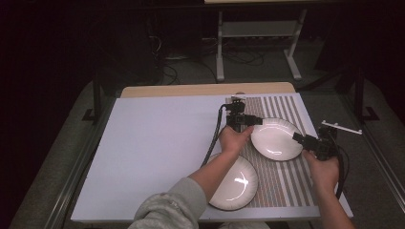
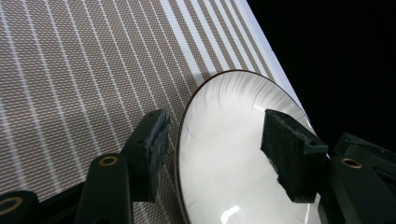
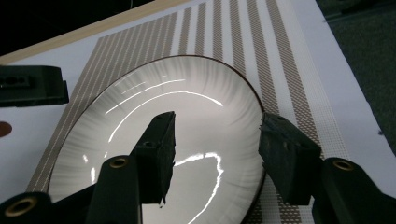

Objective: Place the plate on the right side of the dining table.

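A white plate with a dark rim (image 1: 276, 139) lies on the far part of a striped placemat (image 1: 282, 106). A second white plate (image 1: 237, 183) lies nearer, partly under the left forearm. My left gripper (image 1: 254, 120) is at the far plate's left rim and is open. One of its jaws is over the mat and the other over the plate (image 2: 233, 154), neither pad pressing on it. My right gripper (image 1: 300, 139) is at the same plate's right rim, also open. The plate's edge (image 3: 187, 116) runs between its jaws, and the left gripper's black body (image 3: 28, 86) shows beyond.
The mat covers the right part of a white table top (image 1: 157, 152) with a wooden strip (image 1: 205, 89) along its far edge. A small white bracket (image 1: 341, 127) lies off the table's right side. A metal stand (image 1: 258, 43) and cables are on the dark floor behind.
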`<state>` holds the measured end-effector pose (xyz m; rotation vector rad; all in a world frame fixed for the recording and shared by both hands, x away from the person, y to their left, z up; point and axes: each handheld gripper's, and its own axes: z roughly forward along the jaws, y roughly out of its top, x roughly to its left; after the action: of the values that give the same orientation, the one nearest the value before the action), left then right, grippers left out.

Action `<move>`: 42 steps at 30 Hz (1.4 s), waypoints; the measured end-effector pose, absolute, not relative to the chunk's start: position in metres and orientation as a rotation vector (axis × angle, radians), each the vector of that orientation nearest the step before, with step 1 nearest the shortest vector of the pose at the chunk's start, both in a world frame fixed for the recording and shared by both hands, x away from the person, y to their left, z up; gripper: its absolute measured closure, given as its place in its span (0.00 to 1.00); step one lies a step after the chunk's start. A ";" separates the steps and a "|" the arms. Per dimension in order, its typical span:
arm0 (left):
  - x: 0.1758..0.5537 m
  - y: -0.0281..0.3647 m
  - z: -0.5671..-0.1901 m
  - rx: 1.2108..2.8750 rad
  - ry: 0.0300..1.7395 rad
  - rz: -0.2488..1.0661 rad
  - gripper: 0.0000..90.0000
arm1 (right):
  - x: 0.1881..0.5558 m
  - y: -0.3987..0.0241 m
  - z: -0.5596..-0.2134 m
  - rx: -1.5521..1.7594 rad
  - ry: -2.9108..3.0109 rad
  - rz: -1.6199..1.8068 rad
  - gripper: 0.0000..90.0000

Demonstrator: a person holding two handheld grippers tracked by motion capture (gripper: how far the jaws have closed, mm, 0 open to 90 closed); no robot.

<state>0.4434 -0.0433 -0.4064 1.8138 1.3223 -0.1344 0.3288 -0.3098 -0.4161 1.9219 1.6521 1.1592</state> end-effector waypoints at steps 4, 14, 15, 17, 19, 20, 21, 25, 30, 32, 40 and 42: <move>0.441 -0.033 -0.400 1.845 1.269 -0.143 0.45 | 0.326 -0.301 -0.411 1.865 1.720 1.174 0.45; 0.428 0.001 -0.384 1.920 1.111 -0.172 0.44 | 0.321 -0.280 -0.408 1.714 1.899 1.206 0.38; 0.427 0.006 -0.383 1.919 1.094 -0.182 0.44 | 0.320 -0.278 -0.409 1.711 1.905 1.227 0.36; 0.422 0.015 -0.381 1.926 1.064 -0.178 0.43 | 0.319 -0.275 -0.407 1.690 1.922 1.242 0.34; 0.419 0.023 -0.379 1.930 1.045 -0.184 0.43 | 0.317 -0.271 -0.406 1.653 1.959 1.252 0.32; 0.416 0.029 -0.378 1.934 1.029 -0.192 0.43 | 0.316 -0.269 -0.406 1.636 1.974 1.253 0.31; 0.414 0.034 -0.378 1.929 1.018 -0.194 0.42 | 0.313 -0.265 -0.407 1.589 2.019 1.252 0.29; 0.401 0.057 -0.374 1.927 0.962 -0.202 0.40 | 0.309 -0.260 -0.407 1.543 2.065 1.255 0.27; 0.388 0.080 -0.367 1.949 0.897 -0.171 0.40 | 0.301 -0.255 -0.409 1.475 2.121 1.272 0.25; 0.384 0.088 -0.365 1.948 0.881 -0.151 0.39 | 0.300 -0.254 -0.409 1.472 2.126 1.278 0.25; 0.367 0.117 -0.369 1.969 0.811 -0.053 0.35 | 0.291 -0.253 -0.411 1.381 2.216 1.319 0.19; 0.363 0.123 -0.373 1.971 0.799 -0.029 0.35 | 0.289 -0.253 -0.411 1.352 2.234 1.342 0.19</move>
<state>0.3631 0.1234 -0.3733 1.9711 0.7992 -0.0290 0.2888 -0.2532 -0.4107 1.3524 2.2338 1.3422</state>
